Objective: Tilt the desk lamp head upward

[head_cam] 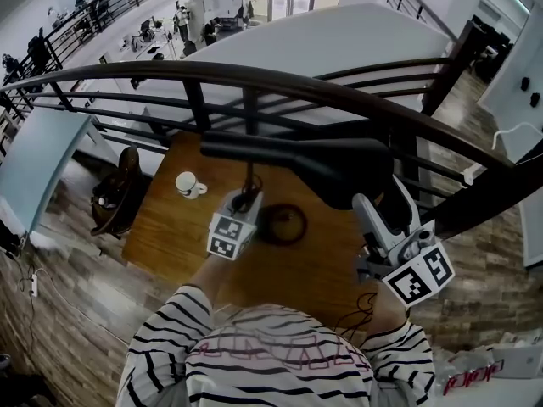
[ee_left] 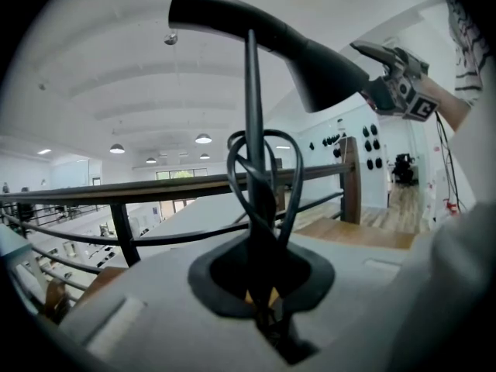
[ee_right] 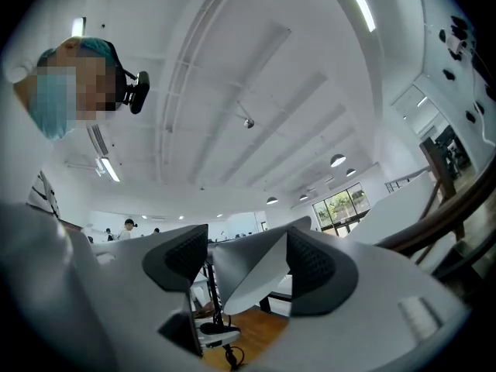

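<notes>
from here my left claw [ee_left: 262, 299] is pinched narrow on the lamp stem [ee_left: 252, 130], steadying the desk lamp, whose round base [head_cam: 282, 224] sits on the wooden bench [head_cam: 170, 227] near a white mug [head_cam: 187, 184]. my right claw [ee_right: 240, 266] stands wide around the broad end of the lamp head [ee_right: 249, 263]. its pads sit close on either side, but i don't read them as pressing. in the left gripper view the lamp head hangs high over the stem, broad end lowest. i judge the tilt at or near done. what's left is drawing the right claw clear, then freeing the stem.
</notes>
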Demonstrator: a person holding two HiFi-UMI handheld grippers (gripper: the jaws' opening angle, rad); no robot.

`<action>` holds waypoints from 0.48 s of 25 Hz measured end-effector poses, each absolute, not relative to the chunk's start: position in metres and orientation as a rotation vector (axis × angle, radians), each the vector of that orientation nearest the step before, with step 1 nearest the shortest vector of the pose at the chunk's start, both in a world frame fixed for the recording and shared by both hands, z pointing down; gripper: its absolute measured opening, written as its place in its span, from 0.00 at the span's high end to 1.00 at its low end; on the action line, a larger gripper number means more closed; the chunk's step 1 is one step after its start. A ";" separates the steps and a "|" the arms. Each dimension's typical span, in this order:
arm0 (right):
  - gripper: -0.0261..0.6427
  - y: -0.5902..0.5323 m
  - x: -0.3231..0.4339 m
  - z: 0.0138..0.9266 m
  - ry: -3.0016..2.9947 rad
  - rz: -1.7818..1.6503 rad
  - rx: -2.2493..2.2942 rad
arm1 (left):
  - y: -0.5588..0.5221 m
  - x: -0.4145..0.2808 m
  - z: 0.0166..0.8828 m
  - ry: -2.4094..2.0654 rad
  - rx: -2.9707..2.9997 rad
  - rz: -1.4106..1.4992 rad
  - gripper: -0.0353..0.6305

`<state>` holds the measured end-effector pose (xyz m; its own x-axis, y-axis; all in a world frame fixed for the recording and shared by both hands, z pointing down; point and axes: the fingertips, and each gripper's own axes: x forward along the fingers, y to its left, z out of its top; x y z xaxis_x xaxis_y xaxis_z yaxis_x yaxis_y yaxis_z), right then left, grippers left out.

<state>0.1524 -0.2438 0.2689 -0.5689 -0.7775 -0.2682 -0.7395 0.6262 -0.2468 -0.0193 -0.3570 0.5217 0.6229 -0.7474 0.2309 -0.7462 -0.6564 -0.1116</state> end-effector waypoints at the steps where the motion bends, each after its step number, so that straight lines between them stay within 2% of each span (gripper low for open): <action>1: 0.50 -0.244 0.152 0.268 2.507 -0.146 -1.218 | -0.357 -0.020 0.522 1.306 -2.825 -0.397 0.92; 12: 0.50 -0.247 0.145 0.239 2.541 -0.058 -1.202 | -0.359 -0.020 0.522 1.302 -2.815 -0.396 0.92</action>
